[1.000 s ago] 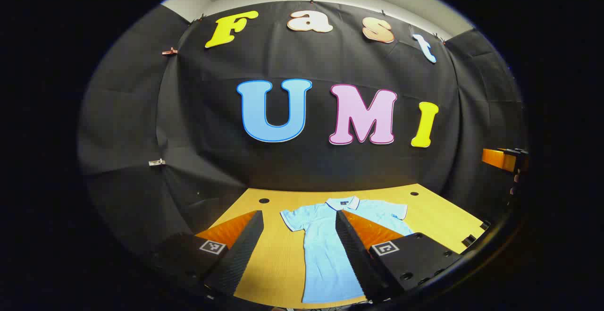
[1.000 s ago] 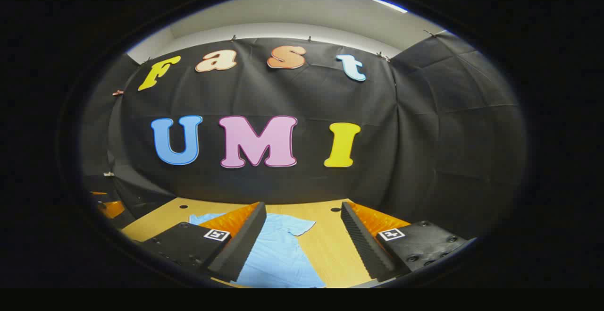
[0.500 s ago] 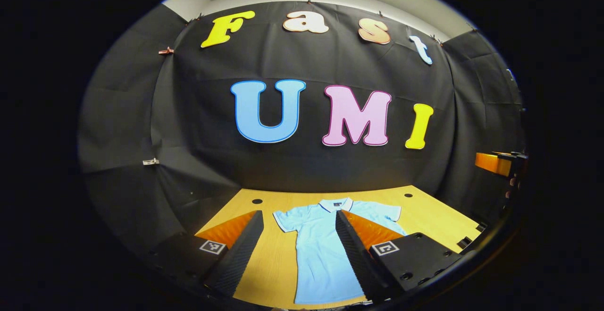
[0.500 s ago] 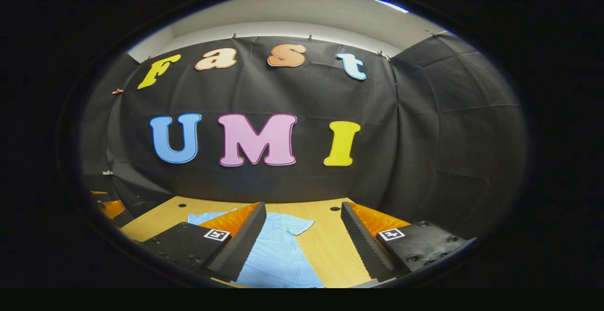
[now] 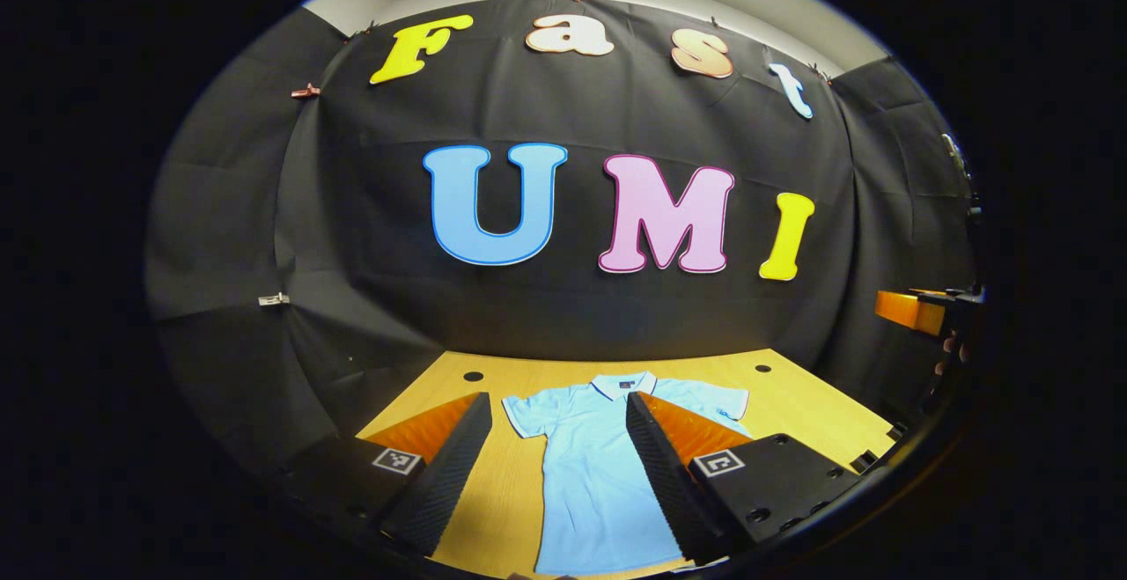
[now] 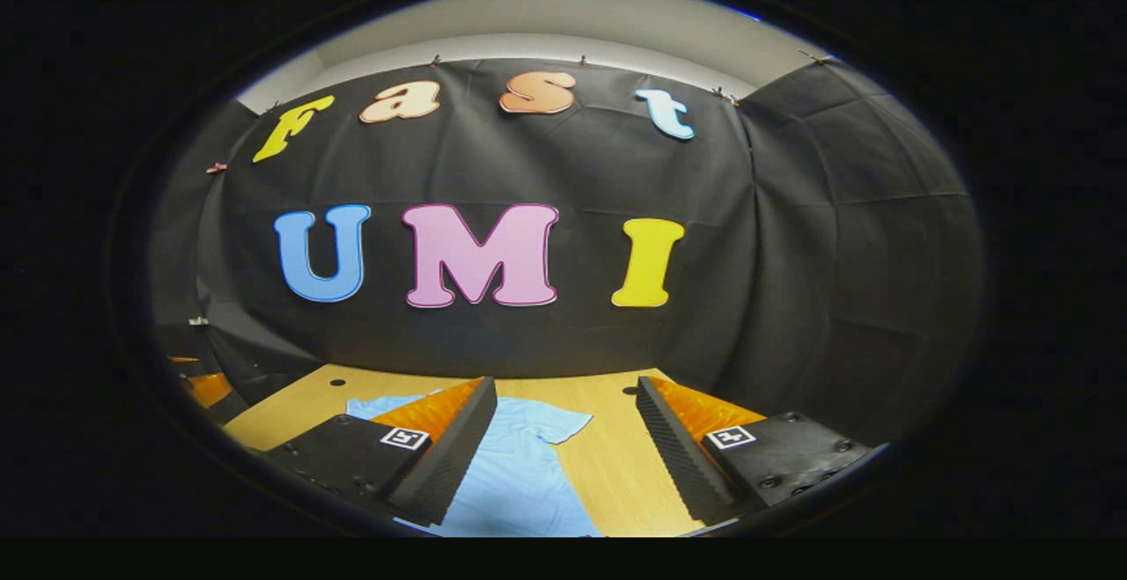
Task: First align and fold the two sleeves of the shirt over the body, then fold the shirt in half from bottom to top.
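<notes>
A light blue polo shirt [image 5: 590,466] lies flat and face up on a wooden table [image 5: 810,413], collar toward the far wall, both short sleeves spread out to the sides. The left gripper [image 5: 556,404] hovers above the near part of the table with its fingers spread wide and holding nothing; the shirt's body lies ahead between its fingers, and one sleeve [image 5: 521,411] lies just ahead of the gap. The right gripper [image 6: 567,386] also hangs open and empty, the other sleeve [image 6: 556,425] lying ahead between its fingers, nearer the left one. No fold looks started, so the sleeve step seems about to begin. Each claw would likely need to drop forward and pinch a sleeve edge before carrying it across the chest.
</notes>
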### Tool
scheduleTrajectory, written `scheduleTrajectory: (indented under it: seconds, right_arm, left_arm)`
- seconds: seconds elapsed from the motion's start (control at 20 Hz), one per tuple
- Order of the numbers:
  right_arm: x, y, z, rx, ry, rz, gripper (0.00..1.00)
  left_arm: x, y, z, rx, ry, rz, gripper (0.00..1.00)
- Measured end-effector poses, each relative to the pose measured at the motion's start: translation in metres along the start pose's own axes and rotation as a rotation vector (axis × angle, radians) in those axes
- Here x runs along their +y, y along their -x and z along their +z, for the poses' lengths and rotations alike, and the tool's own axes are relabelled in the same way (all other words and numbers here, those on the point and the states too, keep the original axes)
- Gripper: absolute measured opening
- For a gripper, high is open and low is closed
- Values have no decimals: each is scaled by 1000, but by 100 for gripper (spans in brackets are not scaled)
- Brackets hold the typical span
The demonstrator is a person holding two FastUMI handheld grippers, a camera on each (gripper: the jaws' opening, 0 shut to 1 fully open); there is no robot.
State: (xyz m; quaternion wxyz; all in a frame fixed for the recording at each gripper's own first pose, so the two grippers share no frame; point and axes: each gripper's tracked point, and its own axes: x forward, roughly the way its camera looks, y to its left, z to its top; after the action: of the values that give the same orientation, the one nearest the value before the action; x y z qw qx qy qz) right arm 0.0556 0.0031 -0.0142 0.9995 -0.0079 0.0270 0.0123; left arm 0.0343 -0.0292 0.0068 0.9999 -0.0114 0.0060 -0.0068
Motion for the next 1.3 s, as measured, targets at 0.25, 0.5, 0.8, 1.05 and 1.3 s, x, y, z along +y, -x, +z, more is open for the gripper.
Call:
scheduleTrajectory:
  seconds: [0.25,0.5,0.8,1.05,1.3]
  right_arm:
    - [-2,-53,-22,83,8,18,98]
    - [1,-133,-71,238,65,74,98]
    - [-11,-232,-167,476,23,47,98]
    - [-27,-300,-242,616,5,2,98]
    - [-35,-339,-299,695,69,-1,97]
  left_arm:
    - [-2,-11,3,21,35,22,96]
    - [9,-25,2,49,5,107,96]
    - [6,-44,-10,131,38,182,96]
    - [4,-57,-14,204,49,239,96]
    - [-3,-67,-16,262,8,275,96]
